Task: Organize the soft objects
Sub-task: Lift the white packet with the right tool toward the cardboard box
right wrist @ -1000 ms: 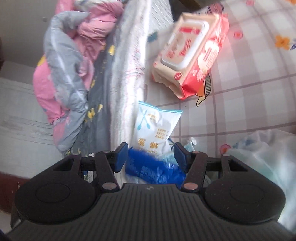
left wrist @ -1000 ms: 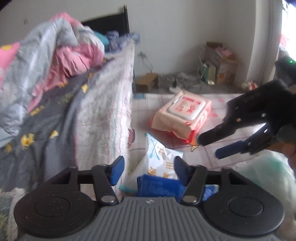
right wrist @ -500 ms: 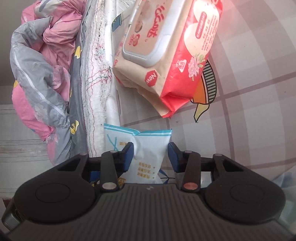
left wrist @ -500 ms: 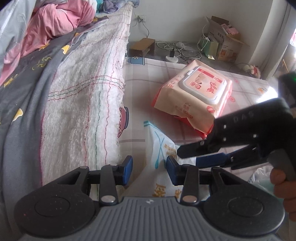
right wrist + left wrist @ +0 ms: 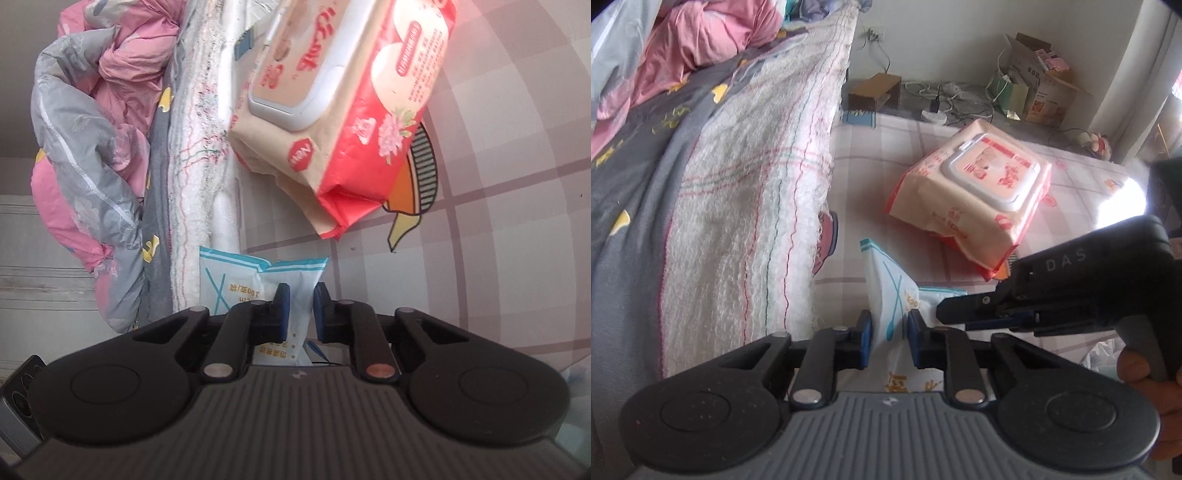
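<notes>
We are pinching a white-and-blue packet [image 5: 891, 295] from two sides at the lower centre of both frames. Our left gripper [image 5: 889, 339] is closing its blue pads [image 5: 865, 341] on the packet's upright, crumpled edge, the plastic bulging between them. Our right gripper [image 5: 298, 314] is clamping the same packet [image 5: 258, 288] on its right half in the right wrist view, its pads [image 5: 282, 312] pressing into the wrapper; in the left wrist view that gripper [image 5: 955, 314] is reaching in from the right of the frame, its fingers drawn close together at the packet's far side, with part of the hand [image 5: 1145, 384] holding it showing at the lower right.

The packet is standing on a checked pink-and-white sheet [image 5: 871, 177] that is covering the bed. Just beyond it, toward the upper right of the left wrist frame, a large pack of wet wipes [image 5: 971, 199] with a white flip lid is lying flat, near the packet but apart from it; the right wrist view is showing it [image 5: 343, 110] filling the upper centre. A white fringed blanket [image 5: 746, 206] over a grey quilt [image 5: 639, 155] is running down the left of the frame, with pink bedding [image 5: 713, 33] heaped at the upper left. Cardboard boxes [image 5: 1041, 88] and cables [image 5: 945, 96] are sitting on the floor along the far wall.
</notes>
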`<state>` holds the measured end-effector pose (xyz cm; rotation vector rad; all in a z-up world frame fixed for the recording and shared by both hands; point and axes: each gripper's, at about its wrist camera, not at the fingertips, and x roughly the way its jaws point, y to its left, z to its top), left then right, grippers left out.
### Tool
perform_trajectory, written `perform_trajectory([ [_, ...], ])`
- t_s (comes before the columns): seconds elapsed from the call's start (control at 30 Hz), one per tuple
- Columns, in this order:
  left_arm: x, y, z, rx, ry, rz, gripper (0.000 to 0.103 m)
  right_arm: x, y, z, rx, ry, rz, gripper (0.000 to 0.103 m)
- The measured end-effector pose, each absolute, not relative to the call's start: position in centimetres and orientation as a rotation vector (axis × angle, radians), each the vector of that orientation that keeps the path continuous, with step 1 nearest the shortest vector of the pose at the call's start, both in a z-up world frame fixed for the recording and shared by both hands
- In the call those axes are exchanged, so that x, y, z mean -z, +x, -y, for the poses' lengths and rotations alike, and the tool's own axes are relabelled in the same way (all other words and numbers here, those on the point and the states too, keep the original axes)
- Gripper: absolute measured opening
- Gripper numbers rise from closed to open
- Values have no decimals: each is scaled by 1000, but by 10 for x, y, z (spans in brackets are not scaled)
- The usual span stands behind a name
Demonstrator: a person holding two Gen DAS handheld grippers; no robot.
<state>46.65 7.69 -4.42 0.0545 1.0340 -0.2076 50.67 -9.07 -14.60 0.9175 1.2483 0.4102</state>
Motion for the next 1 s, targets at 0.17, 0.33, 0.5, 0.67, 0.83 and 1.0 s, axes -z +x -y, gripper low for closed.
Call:
perform_trajectory([
  [0.17,14,454,-76,193,55,-956,15,108,501,92,-458,876,-1148,9],
  [0.33,-32,434,-74,181,31,-868,13,53,486,100,-514,832,-1020,8],
  [0.5,-82,400,-57,216,-7,-782,11,-5,455,125,-552,777,-892,7],
  [0.67,-121,359,-21,301,-34,-739,11,-54,400,177,-563,739,-798,7],
  [0.83,-138,318,38,435,-47,-723,11,-87,329,253,-515,698,-722,7],
  [1.0,-125,293,112,579,-51,-773,11,-85,268,336,-396,677,-720,7],
])
